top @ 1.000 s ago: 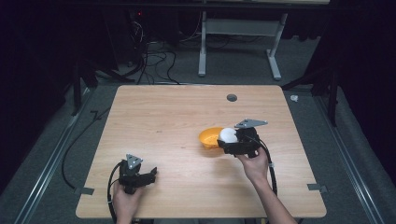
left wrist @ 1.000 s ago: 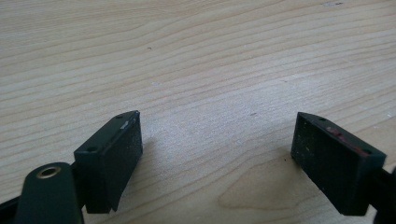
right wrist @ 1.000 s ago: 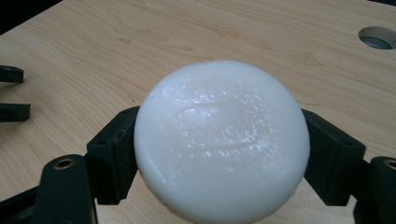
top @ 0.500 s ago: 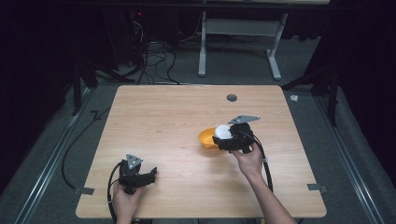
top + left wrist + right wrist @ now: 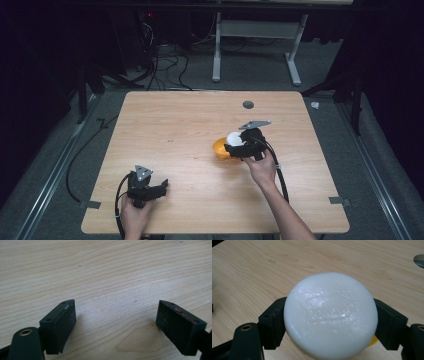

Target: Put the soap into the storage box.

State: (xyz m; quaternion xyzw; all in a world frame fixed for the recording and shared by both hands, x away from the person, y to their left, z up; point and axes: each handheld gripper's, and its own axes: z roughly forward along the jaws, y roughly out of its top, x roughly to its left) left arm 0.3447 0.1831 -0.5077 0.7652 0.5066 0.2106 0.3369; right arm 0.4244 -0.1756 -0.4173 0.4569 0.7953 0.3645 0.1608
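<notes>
The right gripper (image 5: pixel 329 322) clamps a white ball (image 5: pixel 330 315) just above an orange bowl (image 5: pixel 220 148) right of table centre. The left gripper (image 5: pixel 117 325) rests wide apart. Lowering gently probably avoids tipping the bowl.

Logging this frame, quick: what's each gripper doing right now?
Left gripper: open, empty, low over the table.
Right gripper: shut on the white round object, over the orange bowl.

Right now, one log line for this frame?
right gripper: shut on white ball, over orange bowl | left gripper: open, empty, resting on table
</notes>
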